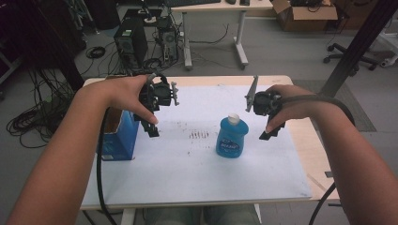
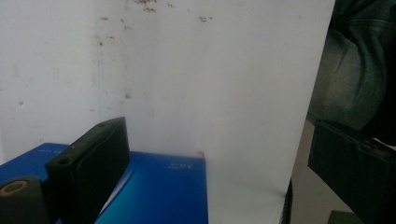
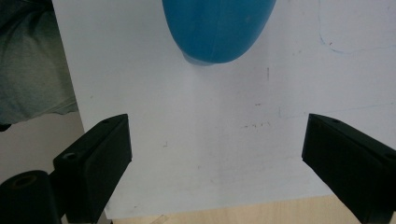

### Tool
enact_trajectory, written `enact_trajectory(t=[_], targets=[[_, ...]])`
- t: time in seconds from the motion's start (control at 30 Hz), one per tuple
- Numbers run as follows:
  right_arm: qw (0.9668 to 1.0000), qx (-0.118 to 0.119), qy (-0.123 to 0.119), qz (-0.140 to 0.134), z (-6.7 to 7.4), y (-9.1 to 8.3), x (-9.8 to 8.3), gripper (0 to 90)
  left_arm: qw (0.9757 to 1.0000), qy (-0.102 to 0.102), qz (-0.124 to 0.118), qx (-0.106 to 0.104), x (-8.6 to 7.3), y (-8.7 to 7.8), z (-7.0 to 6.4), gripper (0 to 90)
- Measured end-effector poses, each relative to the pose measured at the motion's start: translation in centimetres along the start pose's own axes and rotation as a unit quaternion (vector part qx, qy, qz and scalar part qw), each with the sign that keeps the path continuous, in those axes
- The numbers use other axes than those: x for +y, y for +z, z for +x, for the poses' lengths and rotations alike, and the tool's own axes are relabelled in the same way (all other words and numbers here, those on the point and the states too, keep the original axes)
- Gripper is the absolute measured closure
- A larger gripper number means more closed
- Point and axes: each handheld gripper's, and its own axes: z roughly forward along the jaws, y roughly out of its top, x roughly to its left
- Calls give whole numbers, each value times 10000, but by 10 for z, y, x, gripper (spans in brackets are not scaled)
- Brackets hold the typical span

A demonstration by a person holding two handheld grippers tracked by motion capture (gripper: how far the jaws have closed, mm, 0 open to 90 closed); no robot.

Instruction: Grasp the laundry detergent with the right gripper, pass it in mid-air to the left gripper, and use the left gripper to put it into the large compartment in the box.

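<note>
On the white sheet: a blue bottle (image 1: 232, 137) stands upright with a white cap, about mid-table, on the white sheet (image 1: 187, 173) that covers most of the table (image 1: 309, 154).
Bottle against right gripper: the right gripper (image 1: 271, 132) hangs just to the right of the bottle, clear of it, jaws pointing down toward the sheet.
Right gripper view: the bottle's rounded blue body (image 3: 217, 28) sits at the top of the frame, well ahead of the two black jaws, with bare white sheet (image 3: 210, 140) between them.
Right gripper state: jaws spread wide, nothing between them.
Bottle against left gripper: the left gripper (image 1: 152, 130) hovers to the left of the bottle, well apart from it, above the sheet near a smear of dark marks (image 1: 199, 134).
Left gripper state: jaws wide apart and empty; in the left gripper view (image 2: 205, 186) they frame only sheet and box.
Blue box: an open blue box (image 1: 117, 140) stands at the left edge of the sheet, just beside the left gripper; its blue side (image 2: 159, 191) shows low between that gripper's jaws.
In the way: nothing lies between the right gripper and the bottle; the stretch of sheet from the left gripper to the bottle holds only the dark marks.
Hands: the left hand (image 1: 129, 93) and the right hand (image 1: 291, 105) each grip their tool, cables trailing back along the forearms.
Beyond the table: computer towers (image 1: 133, 42), loose cables, a desk (image 1: 216, 9) and a cardboard box (image 1: 305, 14) stand on the floor.
</note>
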Motion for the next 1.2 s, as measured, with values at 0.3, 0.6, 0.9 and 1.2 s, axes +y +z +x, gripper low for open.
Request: enact_trajectory(t=[0.3,0.6,0.9,1.2], targets=[[10000,-45,35,-57,2,-3,-3,82,10000,-16,29,10,2,1,-2,58],[9997,-68,88,-239,4,-1,-10,76,10000,25,26,-11,4,-1,-3,58],[9982,-77,119,-582,8,11,-23,59,10000,-25,12,11,1,-3,-2,58],[9958,-91,150,-902,13,19,-31,37,10000,-39,0,25,-1,-4,-4,58]])
